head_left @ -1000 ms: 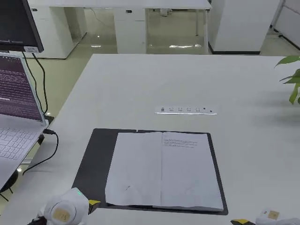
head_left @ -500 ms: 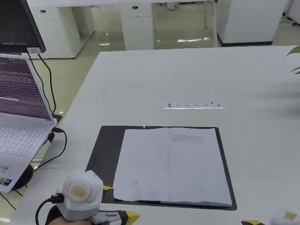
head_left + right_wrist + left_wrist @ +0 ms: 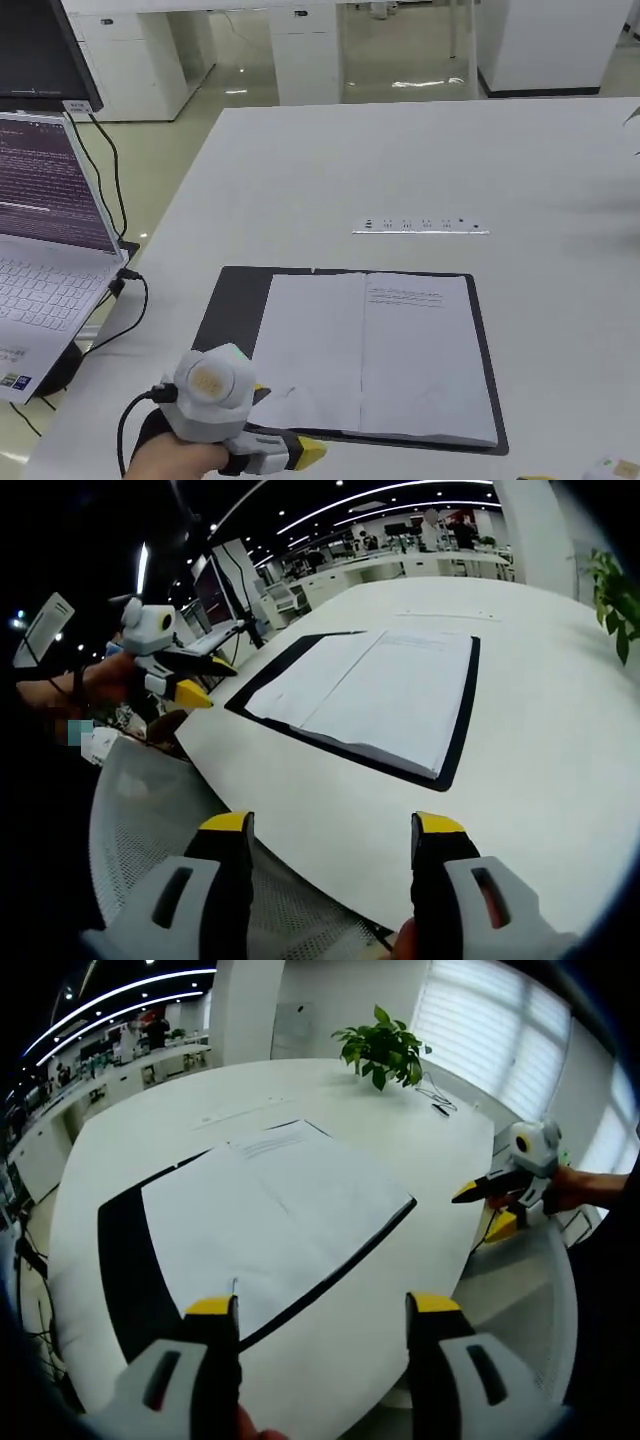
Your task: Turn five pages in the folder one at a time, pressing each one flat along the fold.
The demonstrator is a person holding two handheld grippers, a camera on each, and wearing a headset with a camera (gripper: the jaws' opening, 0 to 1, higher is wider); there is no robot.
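Note:
The black folder lies open on the white table, with white pages spread flat on both sides of the fold. My left gripper hovers at the folder's near left corner, open, its yellow-tipped jaws holding nothing. In the left gripper view my left gripper stands wide apart before the folder; the right gripper is off the table edge, open. In the right gripper view my right gripper is open and short of the folder, with the left gripper beyond.
An open laptop with a cable sits at the table's left edge. A power socket strip is set into the table beyond the folder. A potted plant stands at the far side. A mesh chair is below the table edge.
The head camera has shifted. My left gripper has risen and moved right toward the folder's near left corner. The pages lie as before.

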